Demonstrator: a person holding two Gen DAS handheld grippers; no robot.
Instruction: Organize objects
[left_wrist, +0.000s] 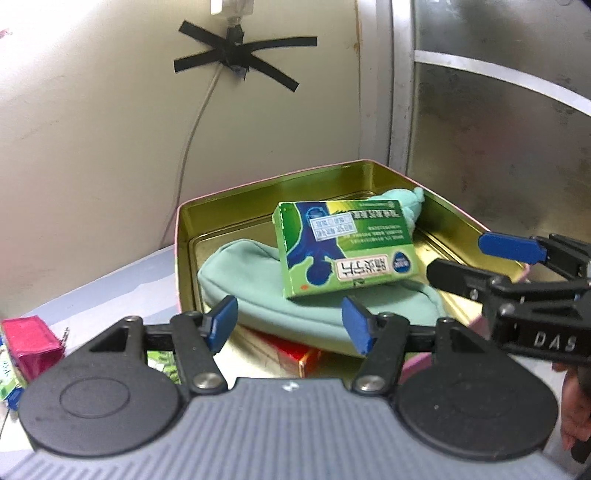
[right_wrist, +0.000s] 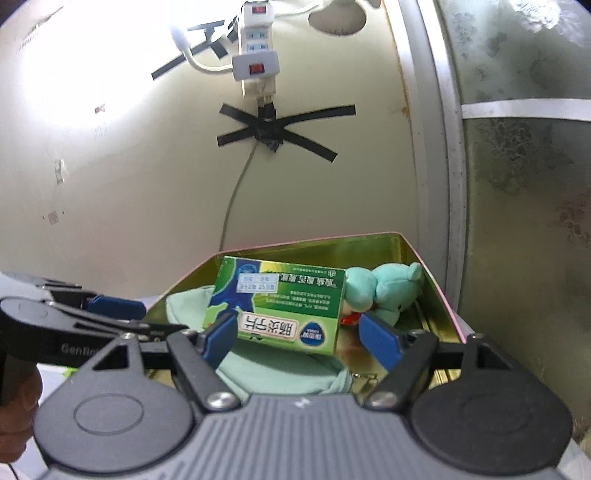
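pale surface (left_wrist: 122, 280), gold tin (left_wrist: 229, 206) at 12 o'clock, taped cable (right_wrist: 273, 127) on cream wall (left_wrist: 92, 147), left gripper (left_wrist: 291, 323) and right gripper (right_wrist: 301, 338) jaws open, empty

On the cream wall (right_wrist: 110, 166) we note strips of black tape (right_wrist: 277, 129) crossed over a thin grey cable (right_wrist: 231, 206) that drops toward the tabletop, and in the right wrist view a white power strip (right_wrist: 255, 40) with red switches hangs just above the tape. To the right of the wall stands a grey metal frame (left_wrist: 400, 92) holding a patterned frosted pane (right_wrist: 524, 166) with a pale horizontal bar (right_wrist: 524, 109) across it.
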